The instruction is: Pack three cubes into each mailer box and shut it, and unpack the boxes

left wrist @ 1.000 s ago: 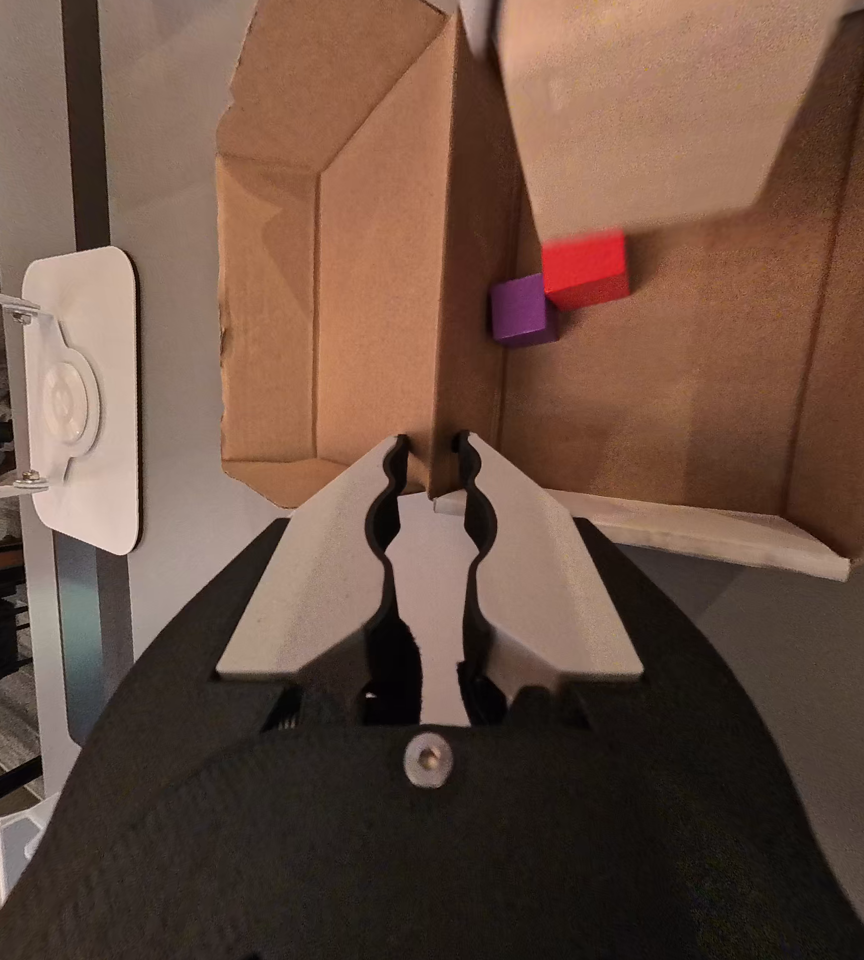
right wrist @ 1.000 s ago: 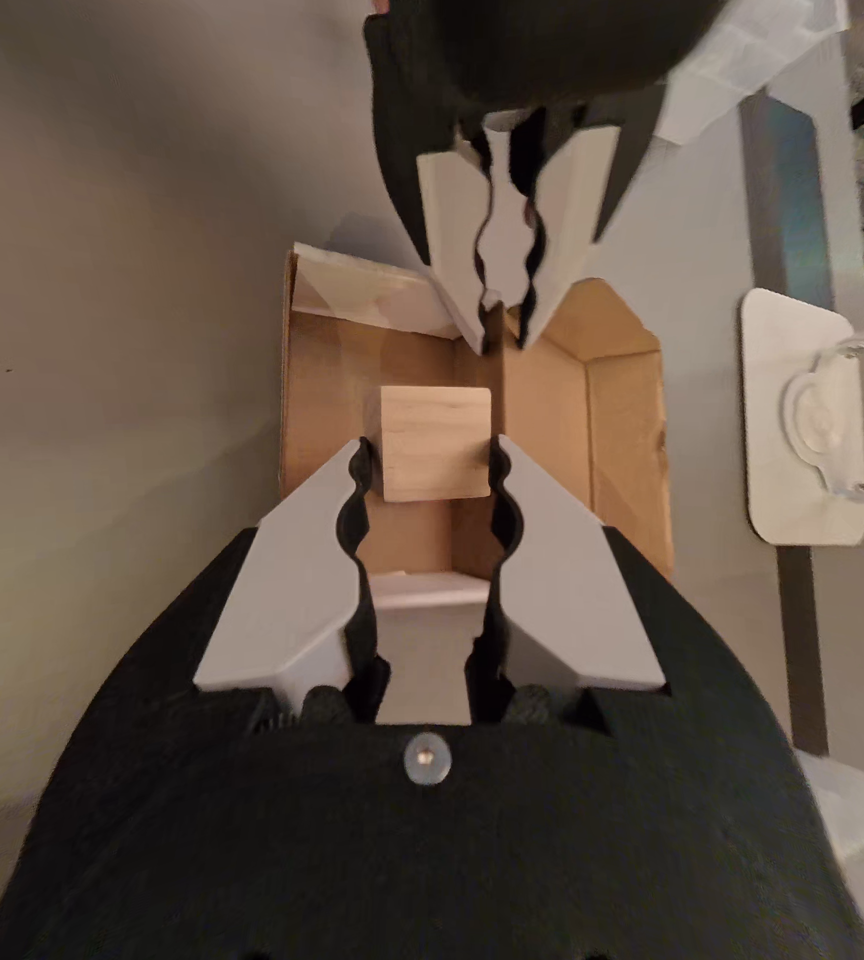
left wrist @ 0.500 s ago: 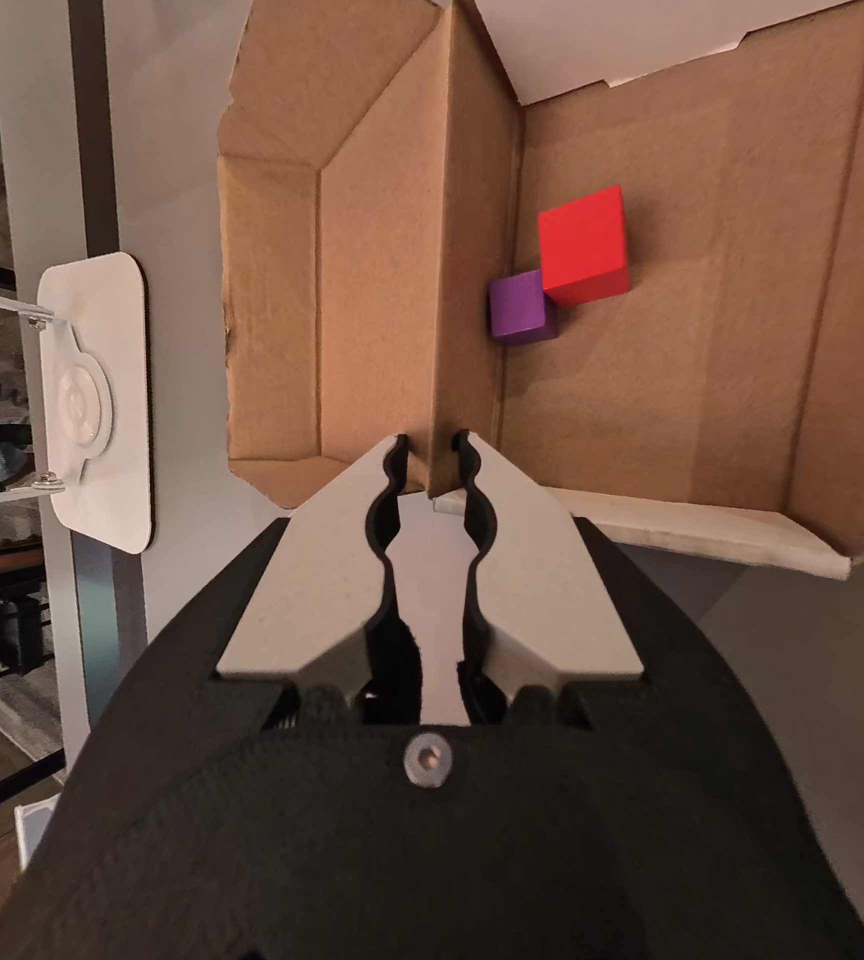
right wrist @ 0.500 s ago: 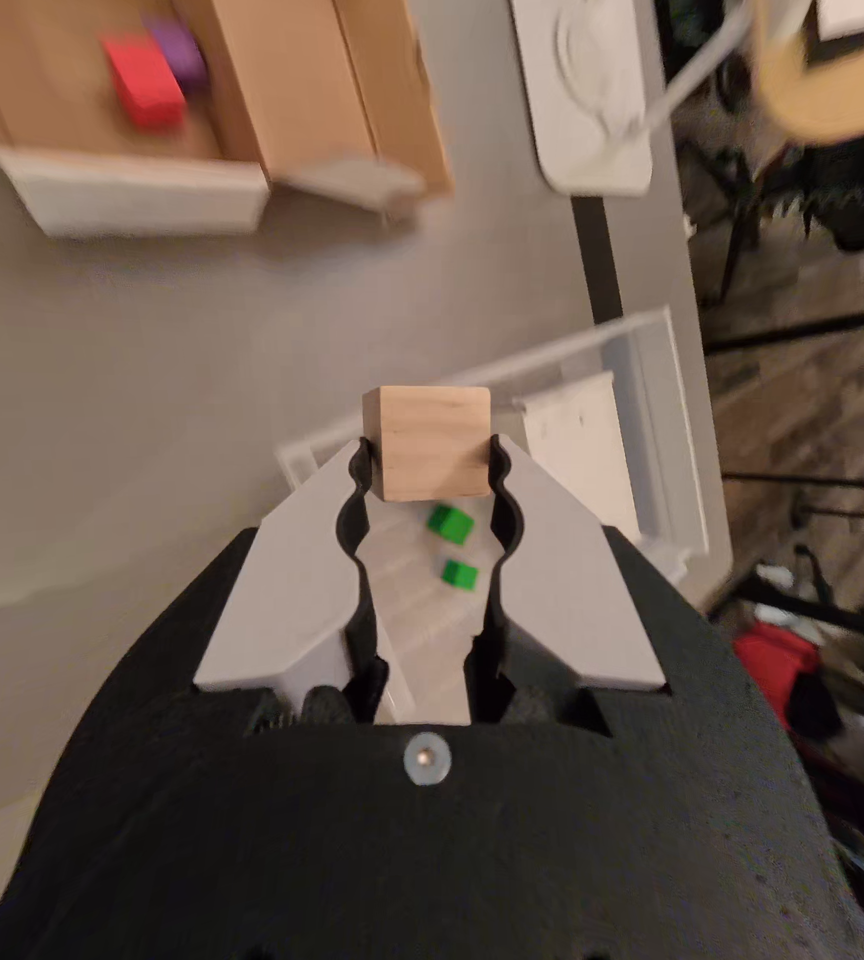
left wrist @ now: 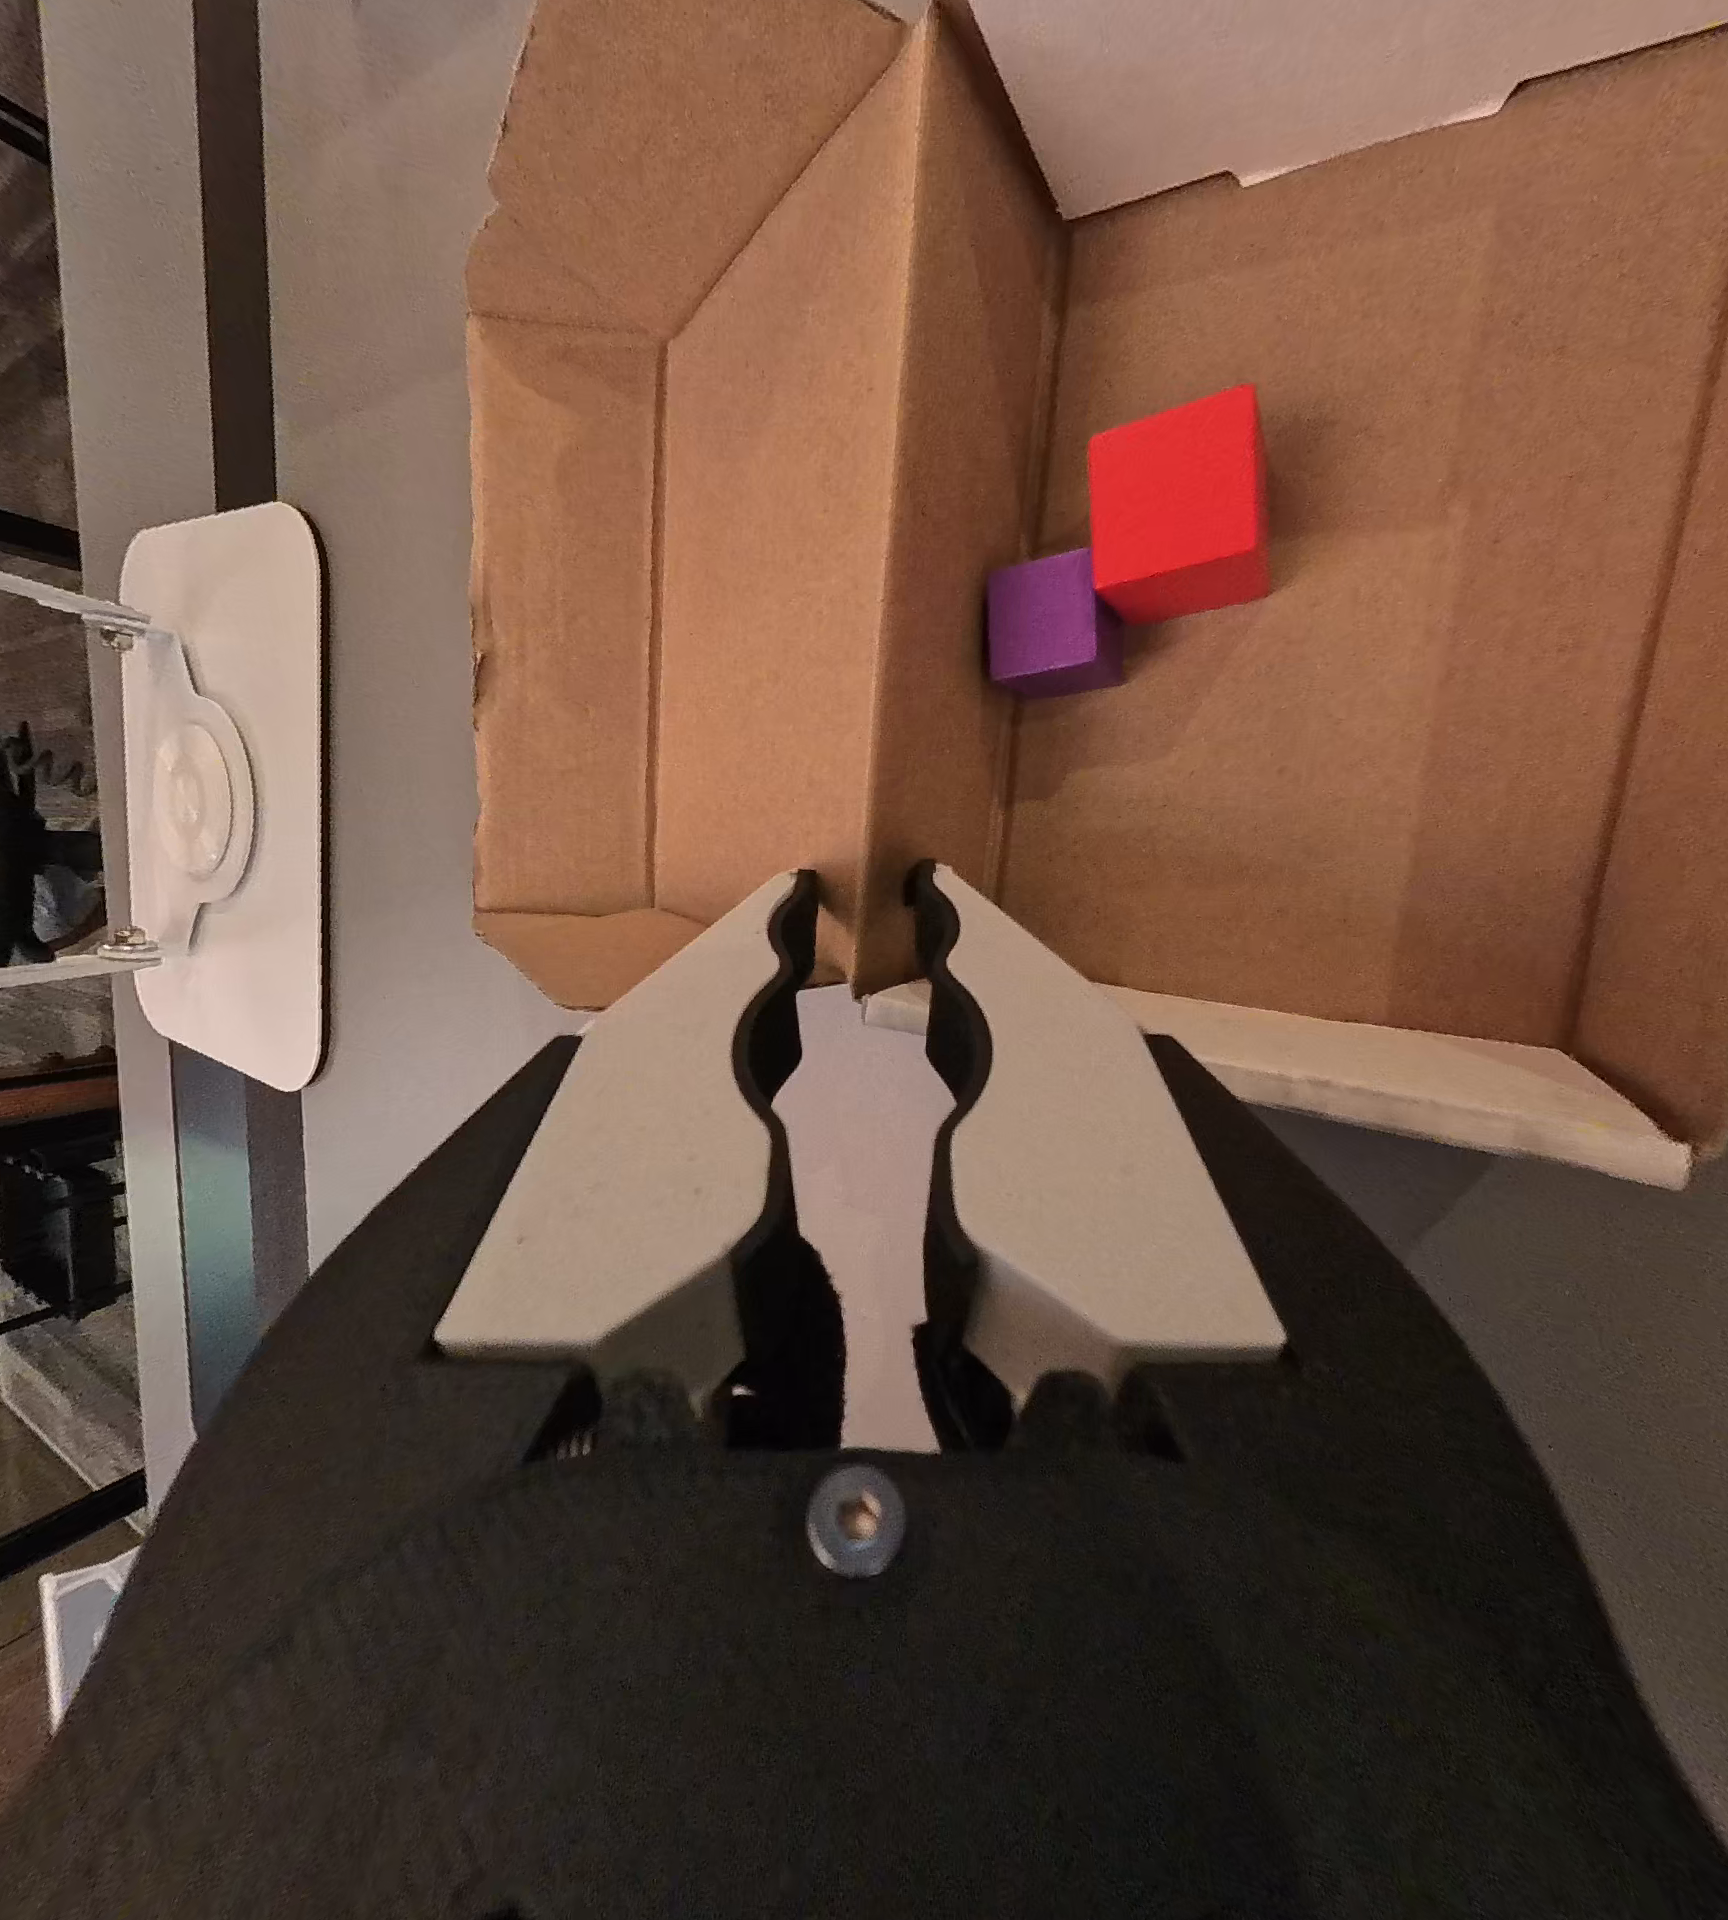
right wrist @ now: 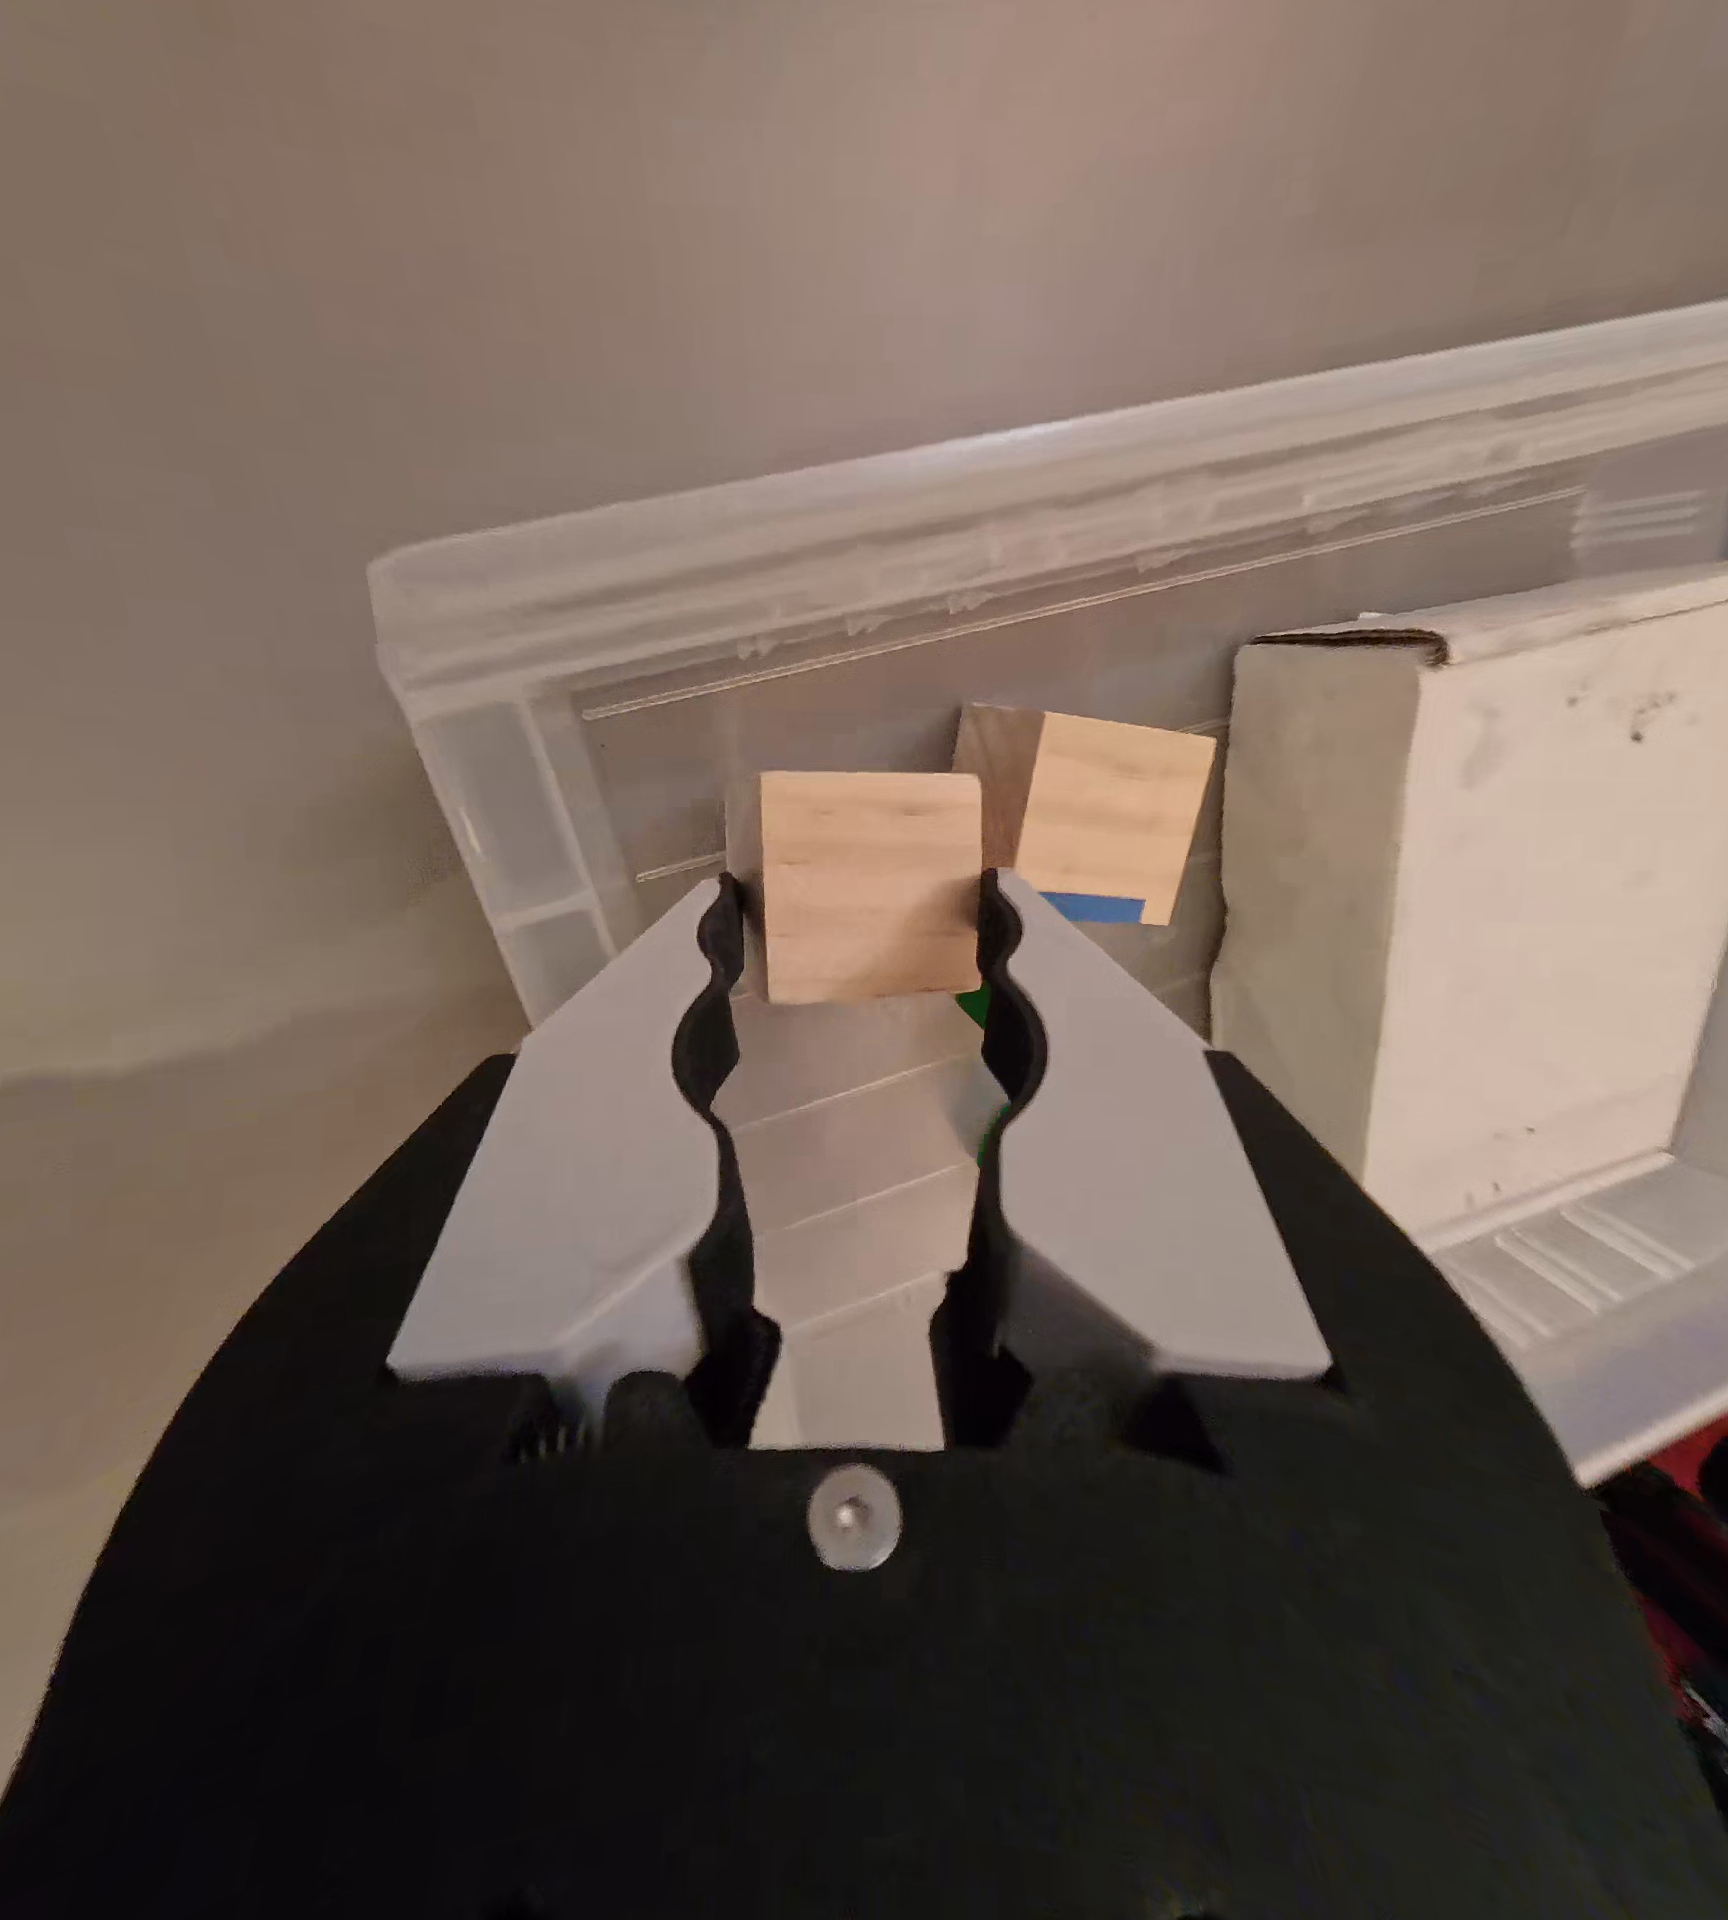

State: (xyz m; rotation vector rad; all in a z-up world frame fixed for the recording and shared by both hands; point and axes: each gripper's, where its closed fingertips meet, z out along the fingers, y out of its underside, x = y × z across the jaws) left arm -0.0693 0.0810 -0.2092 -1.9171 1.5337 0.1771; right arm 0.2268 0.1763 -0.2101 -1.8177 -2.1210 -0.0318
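We have carried the wooden cube [right wrist: 870, 883], clamped in our right hand-held gripper [right wrist: 855, 914], from the box [left wrist: 1462, 727] to the bin [right wrist: 943, 540], unpacking, while our left hand-held gripper [left wrist: 860, 914] still pinches the flap [left wrist: 891, 623].

Each claw, left [left wrist: 860, 883] and right [right wrist: 855, 894], has a rough matte black body with one silver screw set at its centre. Two pale grey wedge-shaped fingers [left wrist: 631, 1143] carry wavy black inner pads [right wrist: 709, 997].

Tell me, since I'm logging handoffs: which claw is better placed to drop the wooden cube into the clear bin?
Right. The right claw grips the wooden cube over the clear bin; the left claw clamps the mailer box's wall.
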